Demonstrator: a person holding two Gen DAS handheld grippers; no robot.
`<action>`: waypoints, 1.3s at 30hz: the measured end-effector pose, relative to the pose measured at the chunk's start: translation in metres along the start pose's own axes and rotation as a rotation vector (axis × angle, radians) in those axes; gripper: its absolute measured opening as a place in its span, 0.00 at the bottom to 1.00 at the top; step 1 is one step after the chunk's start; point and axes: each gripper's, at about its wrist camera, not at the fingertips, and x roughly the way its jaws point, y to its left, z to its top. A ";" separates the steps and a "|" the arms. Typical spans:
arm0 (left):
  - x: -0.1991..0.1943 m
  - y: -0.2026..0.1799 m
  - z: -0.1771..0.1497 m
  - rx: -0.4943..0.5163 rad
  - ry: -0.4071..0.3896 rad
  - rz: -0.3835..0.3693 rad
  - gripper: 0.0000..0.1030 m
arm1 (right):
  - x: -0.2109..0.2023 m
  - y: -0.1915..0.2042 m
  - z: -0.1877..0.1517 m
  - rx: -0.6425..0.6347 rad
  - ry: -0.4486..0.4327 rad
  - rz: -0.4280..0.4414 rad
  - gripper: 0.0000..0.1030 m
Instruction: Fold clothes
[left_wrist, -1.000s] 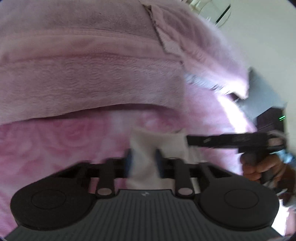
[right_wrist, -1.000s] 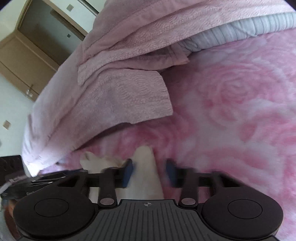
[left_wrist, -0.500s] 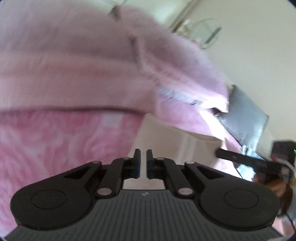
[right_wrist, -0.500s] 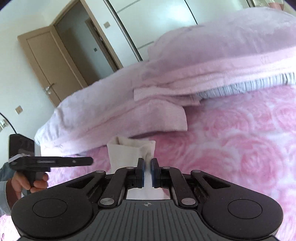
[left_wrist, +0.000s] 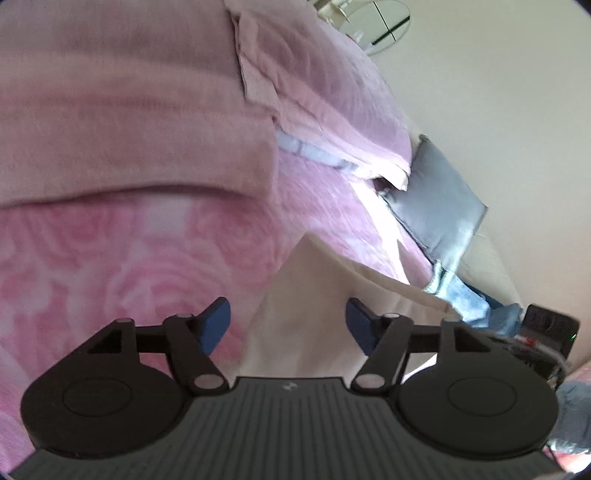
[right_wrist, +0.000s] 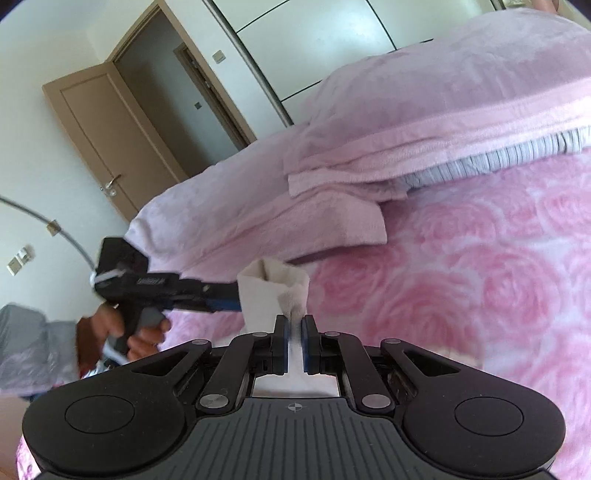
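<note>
Your right claw (right_wrist: 294, 345) is clamped on a bunched edge of the cream garment (right_wrist: 271, 295), lifted just above the rose bedspread (right_wrist: 480, 295); your left claw (left_wrist: 288, 325) gapes wide with cloth between its pads, gripping nothing. The garment looks light, limp and droopy. Judging by that, pinch a hem or corner near the right claw, since a mid-panel hold will sag.

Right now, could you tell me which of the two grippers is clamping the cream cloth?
The right gripper, jaws shut on the cream cloth; the left gripper is open.
</note>
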 end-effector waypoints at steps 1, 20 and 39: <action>-0.004 -0.001 -0.005 -0.029 -0.009 0.000 0.39 | -0.003 0.002 -0.007 -0.017 0.011 0.002 0.05; -0.060 -0.046 -0.107 -0.351 -0.129 0.214 0.64 | -0.025 -0.009 -0.079 0.447 0.165 -0.048 0.41; -0.049 -0.087 -0.134 -0.115 -0.116 0.425 0.26 | 0.023 0.068 -0.072 0.191 0.240 -0.461 0.16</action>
